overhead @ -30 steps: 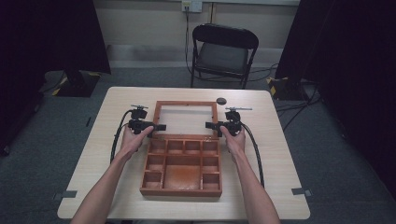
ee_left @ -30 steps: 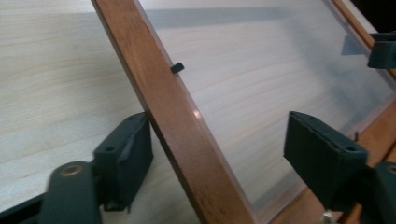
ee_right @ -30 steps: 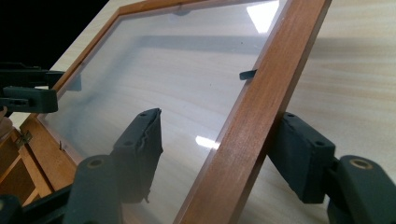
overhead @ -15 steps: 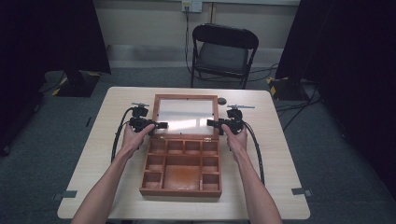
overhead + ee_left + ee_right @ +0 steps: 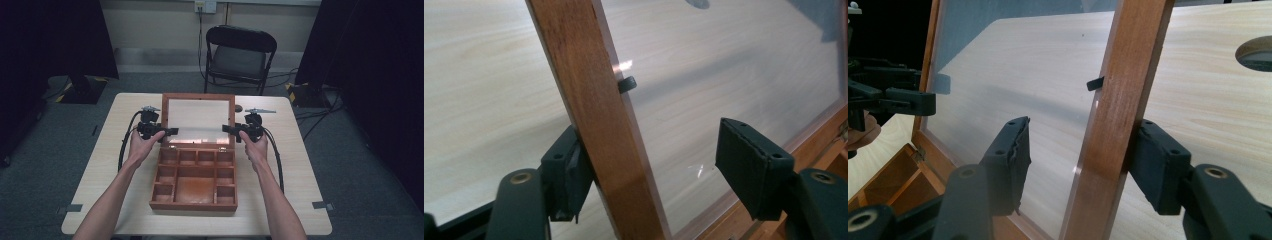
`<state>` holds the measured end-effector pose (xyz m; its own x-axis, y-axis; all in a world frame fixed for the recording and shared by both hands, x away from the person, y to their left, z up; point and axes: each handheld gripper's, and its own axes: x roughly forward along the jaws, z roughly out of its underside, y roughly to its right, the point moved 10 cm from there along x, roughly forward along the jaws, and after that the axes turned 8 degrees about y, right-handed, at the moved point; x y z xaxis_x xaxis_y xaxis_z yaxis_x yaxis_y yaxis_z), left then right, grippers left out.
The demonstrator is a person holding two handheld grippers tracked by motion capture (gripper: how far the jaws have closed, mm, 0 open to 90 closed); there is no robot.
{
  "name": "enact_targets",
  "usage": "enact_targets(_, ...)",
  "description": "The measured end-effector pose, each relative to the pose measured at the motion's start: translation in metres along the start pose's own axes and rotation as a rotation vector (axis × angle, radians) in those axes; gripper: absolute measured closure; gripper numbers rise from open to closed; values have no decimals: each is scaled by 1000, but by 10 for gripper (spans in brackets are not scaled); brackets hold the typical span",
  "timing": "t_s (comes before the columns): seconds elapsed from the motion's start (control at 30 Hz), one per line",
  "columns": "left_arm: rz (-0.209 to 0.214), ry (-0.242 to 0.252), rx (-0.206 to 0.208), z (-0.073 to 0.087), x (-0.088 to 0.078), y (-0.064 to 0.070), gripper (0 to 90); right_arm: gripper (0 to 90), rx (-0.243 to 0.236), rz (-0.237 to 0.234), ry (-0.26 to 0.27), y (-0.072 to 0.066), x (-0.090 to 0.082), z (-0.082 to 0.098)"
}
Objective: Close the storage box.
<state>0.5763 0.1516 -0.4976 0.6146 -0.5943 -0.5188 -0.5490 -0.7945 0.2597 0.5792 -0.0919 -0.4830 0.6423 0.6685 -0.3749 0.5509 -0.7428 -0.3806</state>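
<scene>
Reddish-brown wooden-framed lid with a clear pane (image 5: 200, 97) stands on the far edge of the open compartmented wooden box (image 5: 195, 191), mid light wooden table (image 5: 300, 165). The lid's long axis runs left-right across the table. Its hinged edge is low at the box, its free edge is up and far, and it leans back away from the person. The pane is see-through, with the table visible behind it. A small black clip (image 5: 627, 83) holds the pane at the side rail.

Left tongs (image 5: 170, 132) (image 5: 649, 150) straddle the lid's left rail. The outer pad touches the wood and the inner pad stands off over the pane. The jaws are apart and have just been closing.

Right tongs (image 5: 227, 129) (image 5: 1080, 150) straddle the right rail. The outer pad is against the wood, and there is a gap at the inner pad, so the rail is not clamped.
</scene>
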Motion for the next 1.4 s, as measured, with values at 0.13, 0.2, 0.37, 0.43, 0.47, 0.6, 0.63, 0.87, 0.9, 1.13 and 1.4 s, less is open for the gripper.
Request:
enact_targets(0.13, 2, 7, 5, -3, -4, 2, 329, 422, -16, 5, -7, -4, -2, -2)
enact_targets(0.2, 12, 25, 1, -7, -7, 3, 335, 422, -23, 6, -3, -7, -5, -5)
enact_targets(0.37, 2, 42, 32, -12, -15, 7, 342, 400, -43, 9, 3, -15, -10, -9)
enact_targets(0.43, 4, 40, 47, -13, -17, 9, 334, 395, -49, 21, 3, -18, -12, -11)
enact_targets(0.47, 9, 45, 42, -13, -18, 10, 334, 393, -49, 22, 4, -19, -13, -12)
enact_targets(0.6, 30, 84, 39, -19, -27, 13, 355, 397, -60, 25, 10, -24, -17, -14)
enact_targets(0.63, 29, 84, 47, -19, -29, 14, 368, 394, -65, 23, 16, -27, -19, -16)
enact_targets(0.87, 18, 104, 74, -18, -35, 19, 372, 401, -82, 39, 7, -31, -23, -15)
enact_targets(0.9, 21, 110, 66, -19, -37, 20, 375, 402, -81, 41, 8, -31, -23, -15)
enact_targets(1.13, 36, 112, 91, -17, -45, 26, 376, 394, -99, 46, 6, -37, -29, -14)
enact_targets(1.4, 38, 139, 115, -14, -57, 37, 365, 361, -109, 31, 16, -50, -42, -10)
